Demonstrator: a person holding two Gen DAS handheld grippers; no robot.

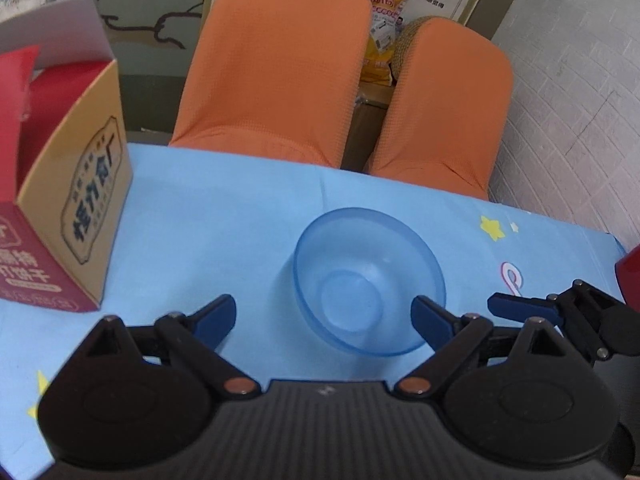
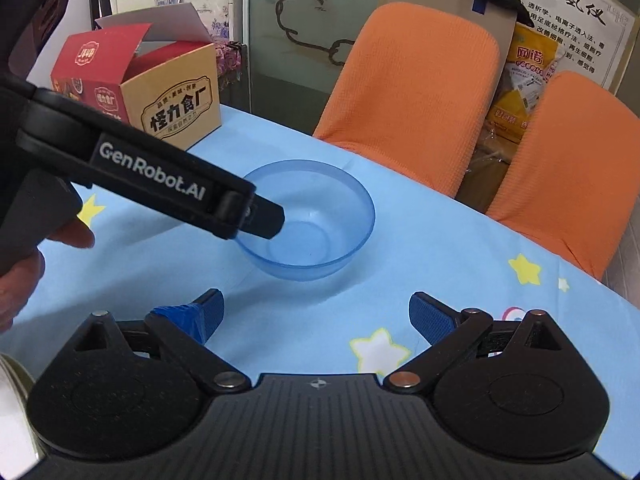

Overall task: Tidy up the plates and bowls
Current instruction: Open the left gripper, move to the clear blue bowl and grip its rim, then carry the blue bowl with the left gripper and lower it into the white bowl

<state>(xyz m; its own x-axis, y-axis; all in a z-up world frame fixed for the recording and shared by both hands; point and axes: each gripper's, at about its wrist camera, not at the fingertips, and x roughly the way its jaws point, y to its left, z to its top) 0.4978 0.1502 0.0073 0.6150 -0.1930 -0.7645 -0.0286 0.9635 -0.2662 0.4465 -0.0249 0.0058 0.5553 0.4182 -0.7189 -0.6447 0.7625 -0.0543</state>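
A translucent blue bowl [image 1: 370, 280] [image 2: 316, 220] stands upright and empty on the blue star-print tablecloth [image 1: 240, 220]. My left gripper [image 1: 324, 318] is open just short of it. Its right finger [image 1: 430, 320] overlaps the bowl's near-right rim, while the left finger stands apart over the cloth. In the right wrist view that gripper reaches in from the left, with a finger [image 2: 266, 218] over the bowl's rim; I cannot tell if it touches. My right gripper [image 2: 318, 314] is open over bare cloth, nearer than the bowl, with nothing between its fingers. One of its fingers [image 1: 520, 308] shows right of the bowl.
An open red-and-tan cardboard box [image 1: 80, 200] [image 2: 160, 92] stands on the table left of the bowl. Two orange chairs [image 1: 280, 60] [image 2: 408, 92] line the table's far edge. A red object [image 1: 630, 280] shows at the right edge. A hand [image 2: 40, 248] holds the left gripper.
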